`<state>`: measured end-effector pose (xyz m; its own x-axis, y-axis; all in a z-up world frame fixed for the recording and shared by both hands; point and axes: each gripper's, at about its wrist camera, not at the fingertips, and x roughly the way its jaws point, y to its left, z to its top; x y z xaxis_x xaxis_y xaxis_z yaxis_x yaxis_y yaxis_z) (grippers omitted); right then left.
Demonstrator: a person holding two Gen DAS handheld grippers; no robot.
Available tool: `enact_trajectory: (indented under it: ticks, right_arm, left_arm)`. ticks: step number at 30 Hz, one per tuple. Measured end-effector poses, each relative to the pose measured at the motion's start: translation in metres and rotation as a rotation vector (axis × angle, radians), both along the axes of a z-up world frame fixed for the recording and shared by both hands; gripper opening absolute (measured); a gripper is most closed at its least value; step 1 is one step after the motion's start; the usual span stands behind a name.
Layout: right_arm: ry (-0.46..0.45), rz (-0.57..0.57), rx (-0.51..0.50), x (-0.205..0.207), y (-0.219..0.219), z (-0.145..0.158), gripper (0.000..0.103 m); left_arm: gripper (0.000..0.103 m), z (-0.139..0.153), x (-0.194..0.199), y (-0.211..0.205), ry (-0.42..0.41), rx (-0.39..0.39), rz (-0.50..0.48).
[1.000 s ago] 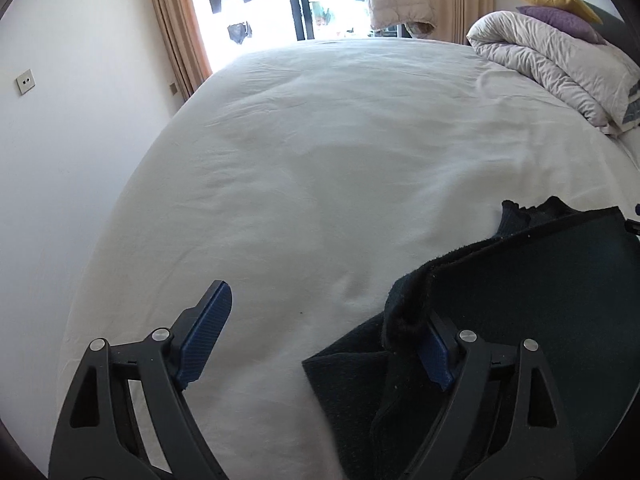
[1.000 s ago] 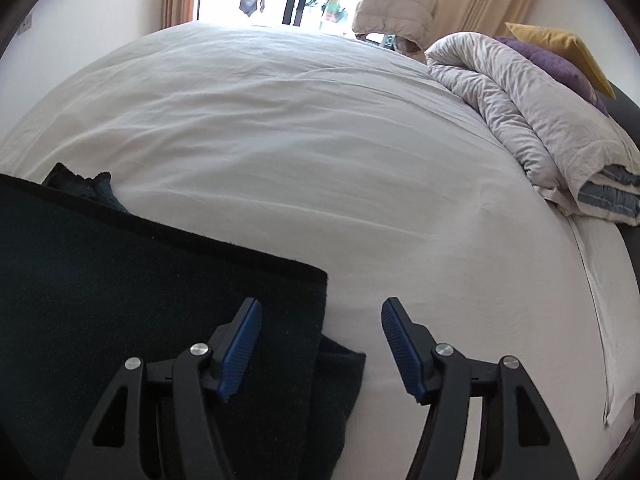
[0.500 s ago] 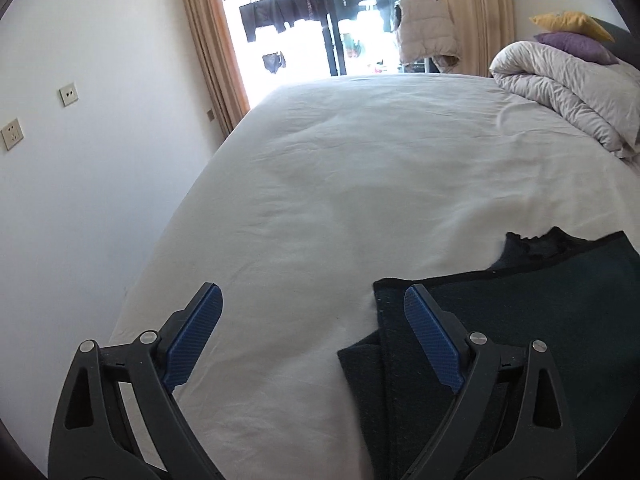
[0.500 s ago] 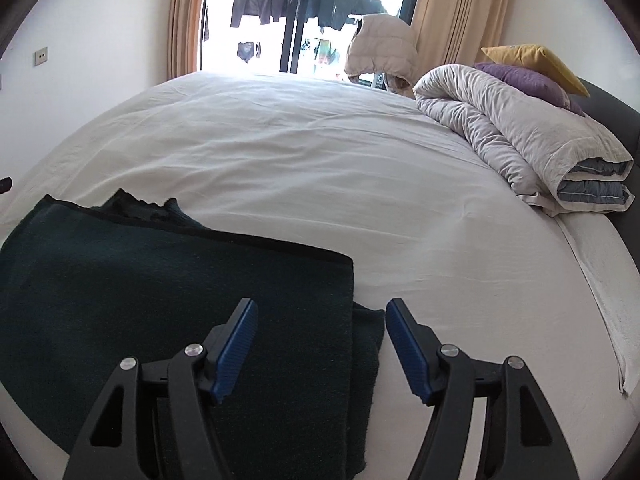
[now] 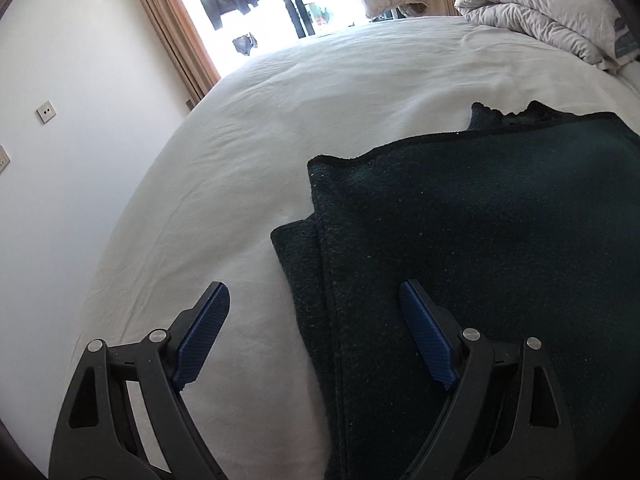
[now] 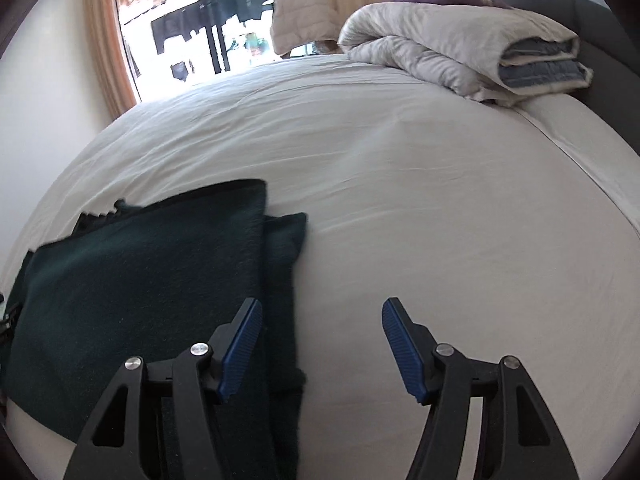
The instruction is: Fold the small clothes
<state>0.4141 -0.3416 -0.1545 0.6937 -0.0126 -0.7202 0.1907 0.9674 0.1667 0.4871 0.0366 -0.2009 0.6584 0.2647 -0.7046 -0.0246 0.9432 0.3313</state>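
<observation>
Grippers wide and empty: left gripper (image 5: 314,336), right gripper (image 6: 322,344), above the folded dark green garment (image 5: 480,248); a careless regrab could drag offset layers apart.

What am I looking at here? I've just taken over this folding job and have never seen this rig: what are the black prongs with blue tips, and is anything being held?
There is no robot arm. A person carries a two-finger tool in each hand, and each tool has a wide-angle camera looking forward along its fingers, so the pictures curve at the edges.

One picture comes from the left hand-held gripper, the other from the right hand-held gripper. The black prongs are the fingers; the blue parts are their grip pads.

Both look over a bed with a white sheet. On it lies a dark green garment, folded over, with a lower layer showing at its side edges. At the far end of the bed is a rolled duvet.

Nothing is held: both grippers are open, each straddling one side edge of the garment.
</observation>
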Motion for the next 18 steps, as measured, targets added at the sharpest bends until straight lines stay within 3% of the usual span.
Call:
enact_trajectory:
  ticks: [2, 5, 10, 12, 13, 14, 16, 18]
  right_arm:
    - [-0.066, 0.036, 0.046, -0.011, 0.006, 0.013, 0.064]
    - [-0.117, 0.172, 0.040, -0.015, 0.043, 0.027, 0.064]
    - [-0.061, 0.307, 0.027, -0.001, 0.083, 0.003, 0.063]
    - [0.006, 0.284, 0.007, 0.006, 0.079, -0.018, 0.060]
    - [0.018, 0.270, 0.006, 0.005, 0.072, -0.026, 0.053]
    - [0.007, 0.264, 0.019, 0.003, 0.065, -0.029, 0.042]
    - [-0.003, 0.236, 0.031, -0.002, 0.051, -0.028, 0.036]
    - [-0.004, 0.206, 0.012, -0.004, 0.042, -0.023, 0.034]
  left_arm:
    - [0.088, 0.000, -0.004, 0.000, -0.012, 0.011, 0.014]
    - [0.088, -0.003, -0.008, 0.000, -0.022, 0.033, 0.025]
    - [0.088, -0.005, -0.010, 0.000, -0.029, 0.054, 0.038]
    - [0.088, -0.006, -0.011, 0.004, -0.023, 0.023, 0.046]
    - [0.088, -0.007, -0.012, 0.008, -0.018, -0.004, 0.052]
    - [0.088, -0.008, -0.012, 0.013, -0.012, -0.036, 0.058]
    - [0.088, -0.008, -0.015, 0.023, -0.001, -0.098, 0.072]
    - [0.088, -0.009, -0.016, 0.024, 0.000, -0.105, 0.075]
